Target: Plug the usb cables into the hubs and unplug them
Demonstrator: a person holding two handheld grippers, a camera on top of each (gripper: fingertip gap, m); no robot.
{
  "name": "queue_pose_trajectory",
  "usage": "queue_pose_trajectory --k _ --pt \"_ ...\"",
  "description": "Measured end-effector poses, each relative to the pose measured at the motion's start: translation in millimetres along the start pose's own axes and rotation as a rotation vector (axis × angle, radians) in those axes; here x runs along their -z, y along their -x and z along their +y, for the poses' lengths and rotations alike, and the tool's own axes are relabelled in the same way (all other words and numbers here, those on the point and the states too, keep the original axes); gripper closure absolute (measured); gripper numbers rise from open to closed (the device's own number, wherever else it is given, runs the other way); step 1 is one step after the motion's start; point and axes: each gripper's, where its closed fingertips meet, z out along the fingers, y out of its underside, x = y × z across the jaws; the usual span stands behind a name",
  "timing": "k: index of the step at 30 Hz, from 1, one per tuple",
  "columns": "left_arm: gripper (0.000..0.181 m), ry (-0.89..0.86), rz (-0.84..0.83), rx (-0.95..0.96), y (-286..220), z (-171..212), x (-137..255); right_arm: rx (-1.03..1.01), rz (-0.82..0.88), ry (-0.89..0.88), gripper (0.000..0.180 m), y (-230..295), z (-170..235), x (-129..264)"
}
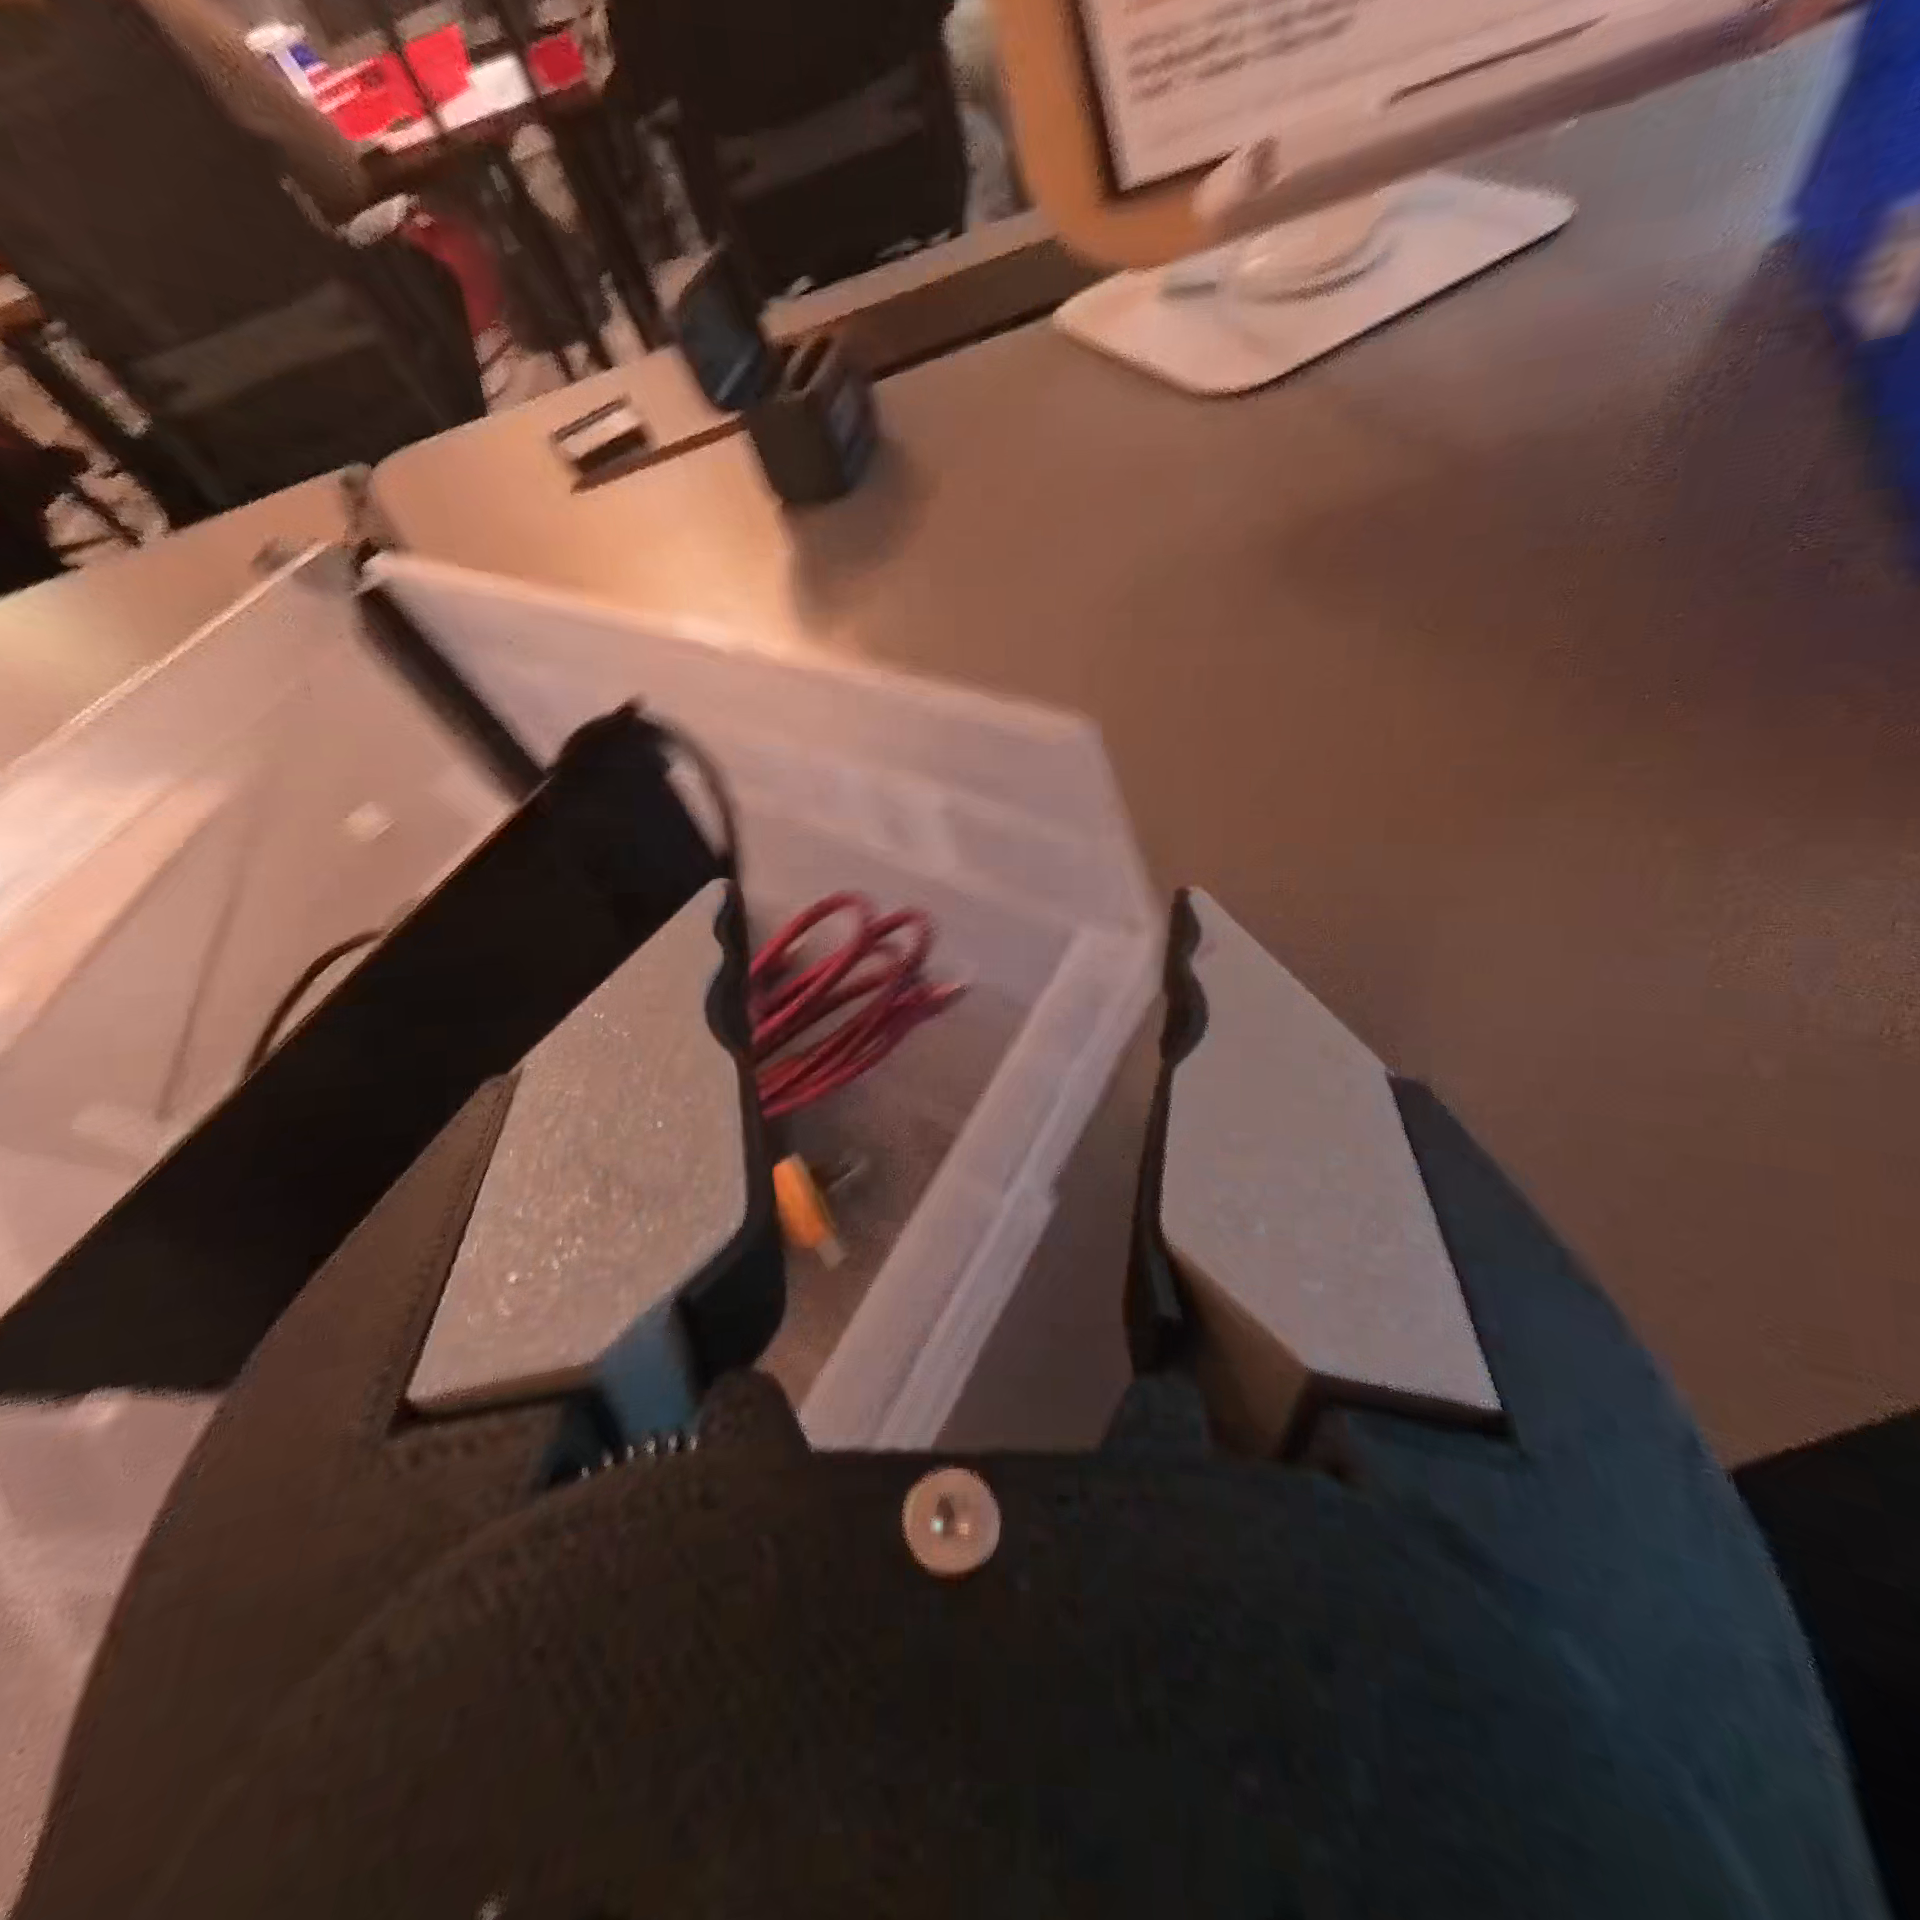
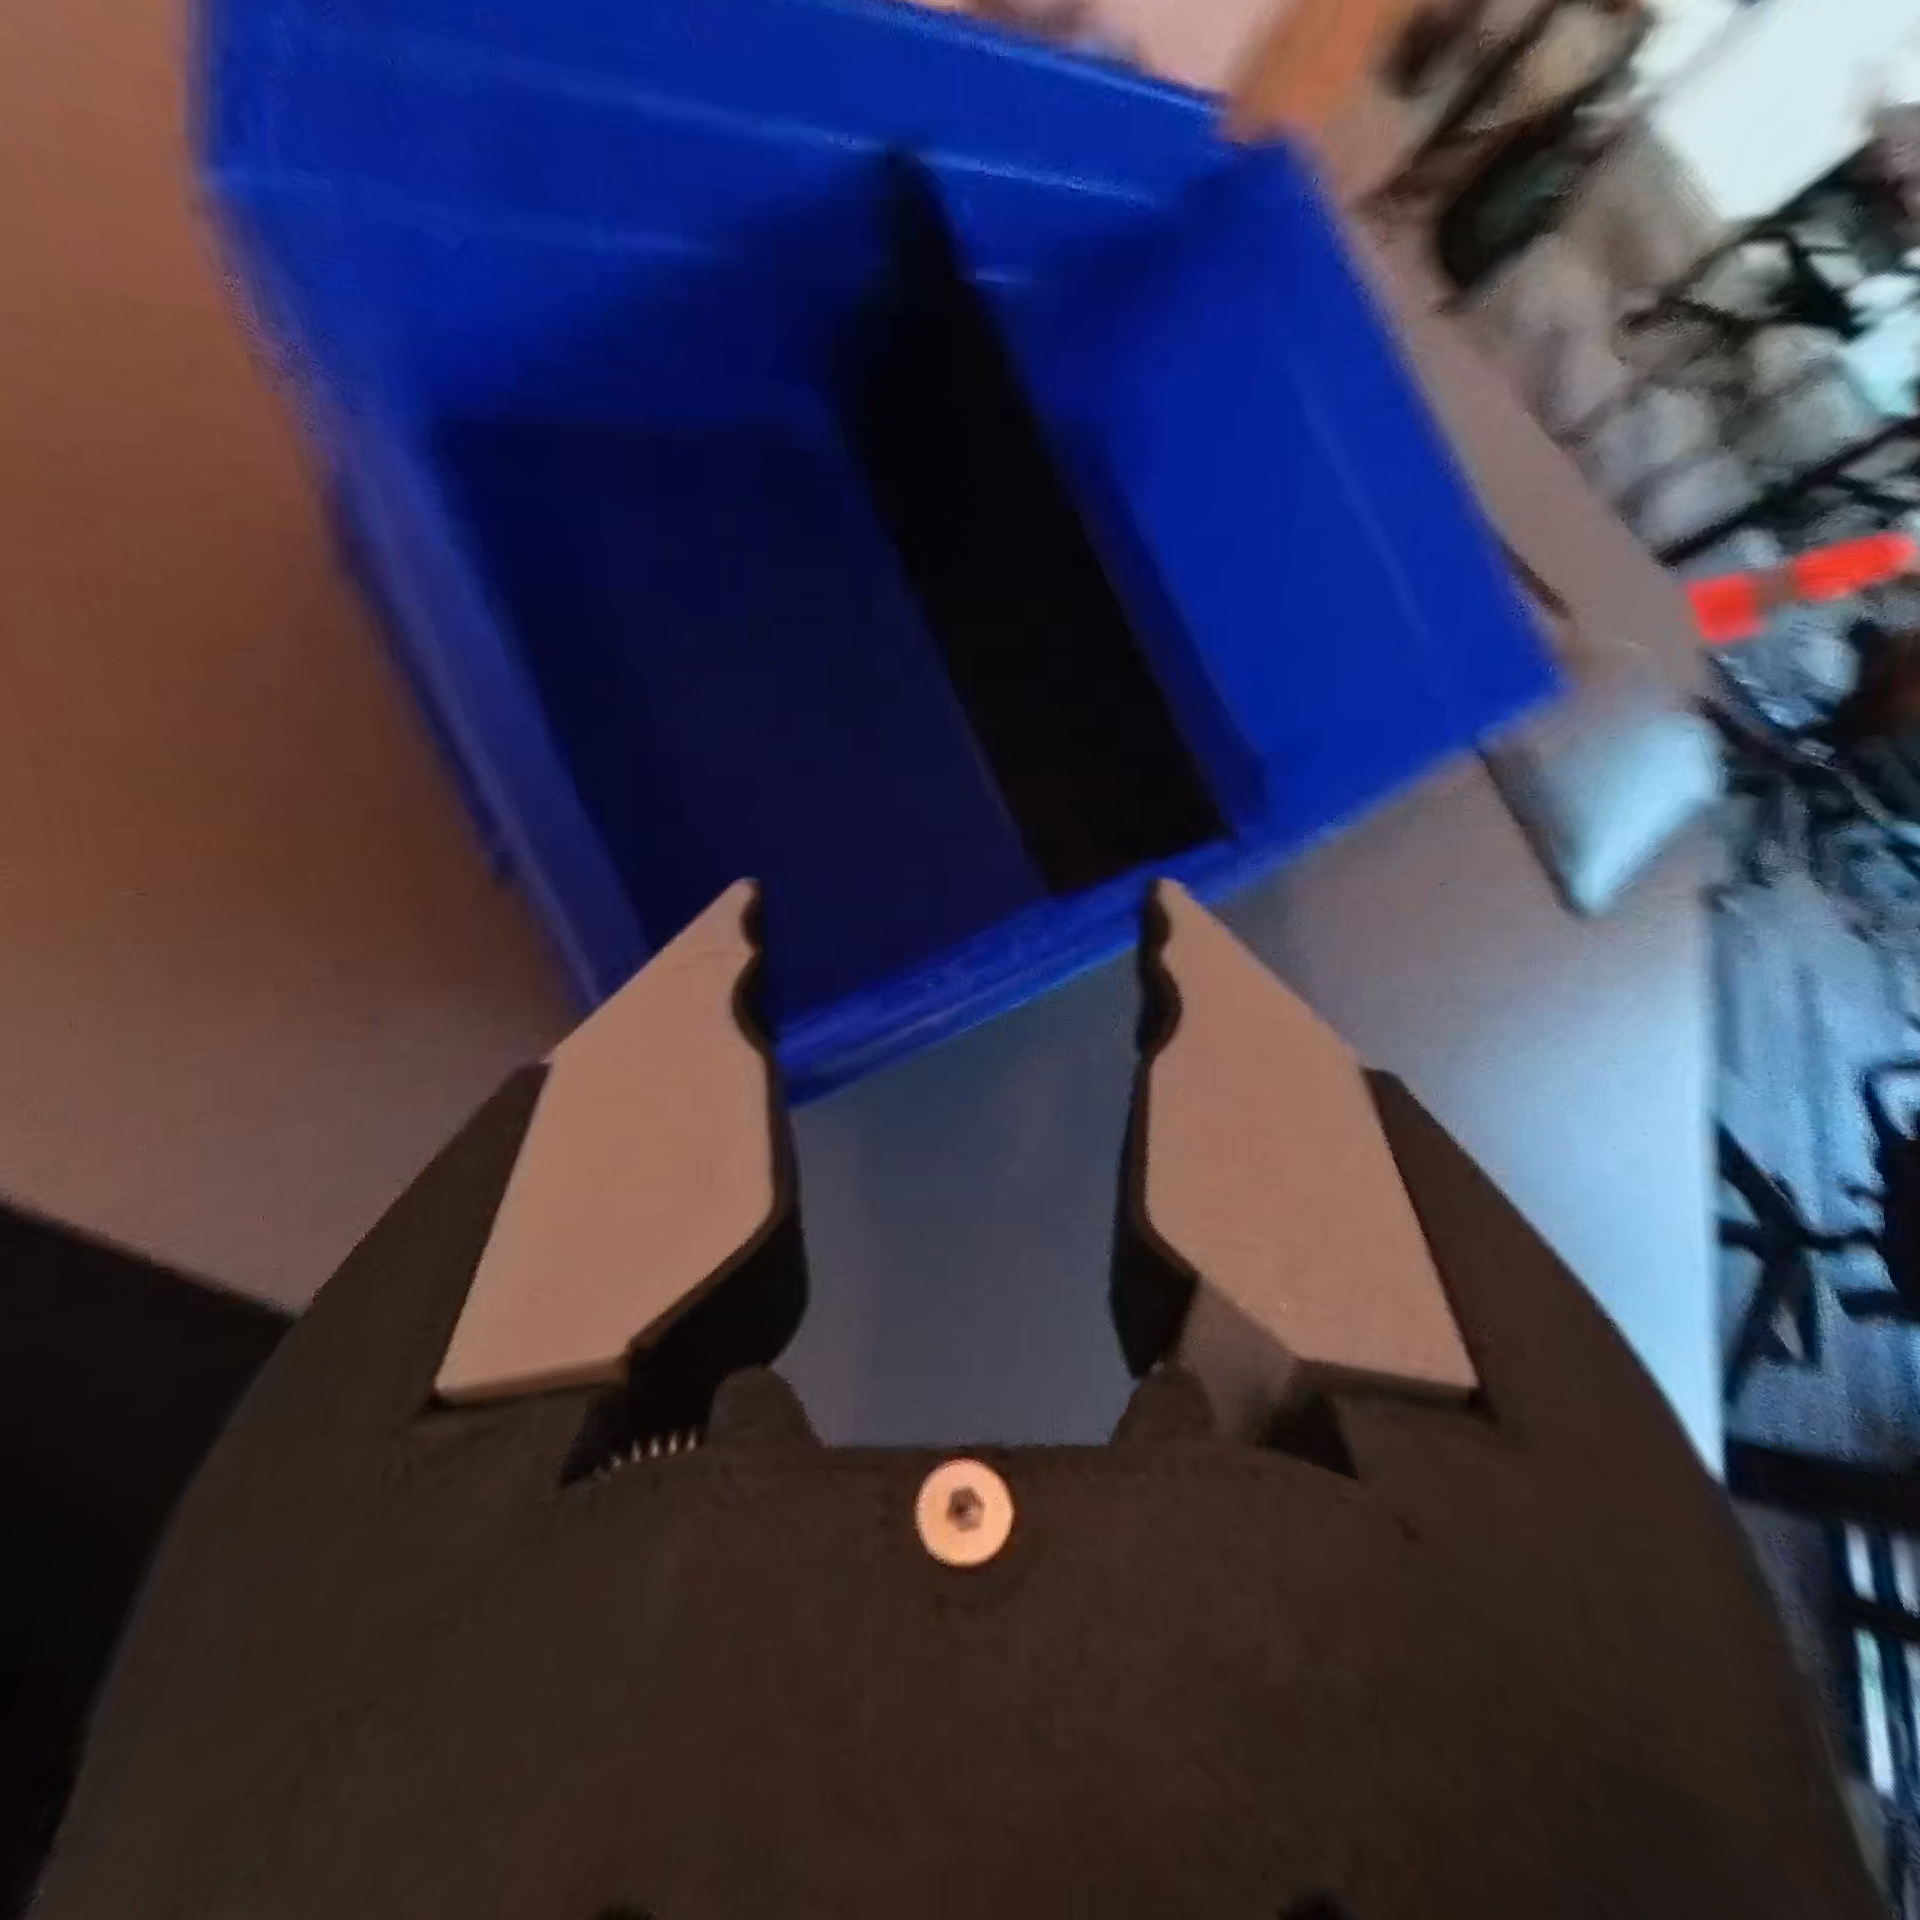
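In the left wrist view a coiled red cable [image 1: 852, 992] lies in a clear plastic box [image 1: 1023, 1132] with its lid open, and an orange plug [image 1: 800, 1195] sits below the coil. A long black hub-like bar [image 1: 395, 1081] with a black cord lies to the left of the box. My left gripper [image 1: 951, 914] is open and empty, just above the box. In the right wrist view my right gripper [image 2: 951, 899] is open and empty over the near rim of a blue bin [image 2: 727, 582] with a black divider [image 2: 1029, 582]. Both views are blurred.
A white monitor stand [image 1: 1320, 270] and a small black device [image 1: 816, 426] stand farther back on the brown table [image 1: 1455, 779]. The blue bin shows at the right edge [image 1: 1860, 208]. Chairs and a cluttered floor lie beyond the table edges. Tip to tip, the grippers are about 50 cm apart.
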Motion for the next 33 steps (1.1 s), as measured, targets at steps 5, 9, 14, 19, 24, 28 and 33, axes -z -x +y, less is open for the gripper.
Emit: queue_pose_trajectory --k 5,9,14,19,24,28,33 --pt "0.104 0.006 -0.03 0.046 54 29 22 -0.223 -0.042 -0.078 0.107 -45 23 18" --pt "0.109 -0.023 0.015 -0.104 84 39 29 -0.331 -0.237 -0.276 0.101 -27 1 37" --pt "0.102 -0.186 0.324 0.253 62 -2 59 -0.361 -0.36 -0.344 0.093 -4 -17 45" --pt "0.093 -0.188 0.197 0.287 8 -12 40 -0.353 -0.375 -0.308 0.089 28 -33 11" --pt "0.161 -0.195 -0.173 0.101 26 -1 -2 -0.342 -0.31 -0.294 0.097 49 -46 -28" --pt "0.162 -0.199 -0.068 0.077 23 1 1 -0.263 -0.225 -0.251 0.113 56 -33 -46" --pt "0.161 -0.238 0.188 0.06 10 8 24 -0.175 -0.054 -0.24 0.159 29 -21 -43"
